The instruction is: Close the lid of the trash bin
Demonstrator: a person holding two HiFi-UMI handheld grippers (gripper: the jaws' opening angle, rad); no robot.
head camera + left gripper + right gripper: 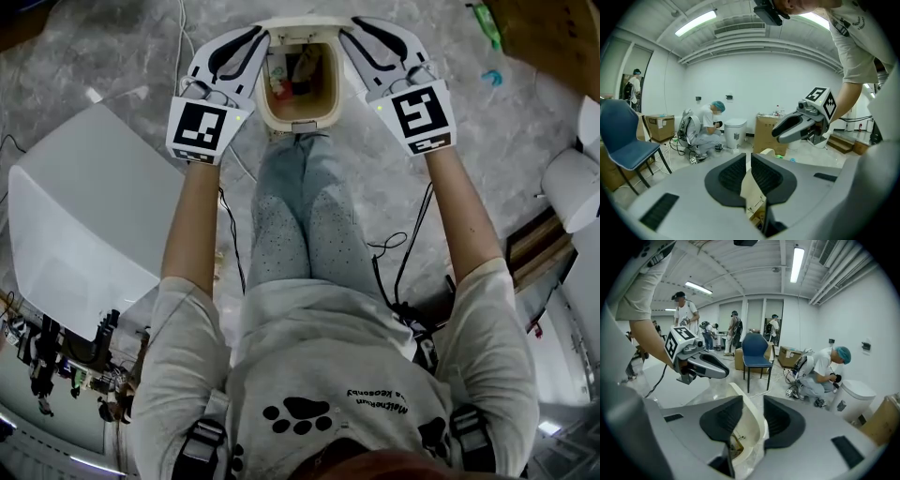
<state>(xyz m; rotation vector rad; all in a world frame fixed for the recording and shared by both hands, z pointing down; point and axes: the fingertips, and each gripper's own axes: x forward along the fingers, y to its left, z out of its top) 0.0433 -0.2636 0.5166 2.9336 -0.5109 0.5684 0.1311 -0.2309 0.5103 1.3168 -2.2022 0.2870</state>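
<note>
L gripper: jaws nearly together, thin cream edge of lid pinched btwn pads. R gripper: jaws set wider, straddling opposite curved edge of same lid; contact on both pads not confirmed, so taken as not clamped. Lid is seen upright at far side of trash bin, which stands open on floor just ahead of person's legs, rubbish visible inside. Step judged: lid taken by both side edges, closing not begun; task approx. at its start. Next move, est.: R jaws to be closed on edge, then both grippers to be brought toward person and down together, lid swung on far hinge until seated on rim; uneven pull may twist it. Markings: black-and-white square marker on each gripper cube; paw print and one line of lettering on shirt, inverted, not reliably read. No brand or label made out on bin. Beyond: blue chair, carton, crouching person.
</note>
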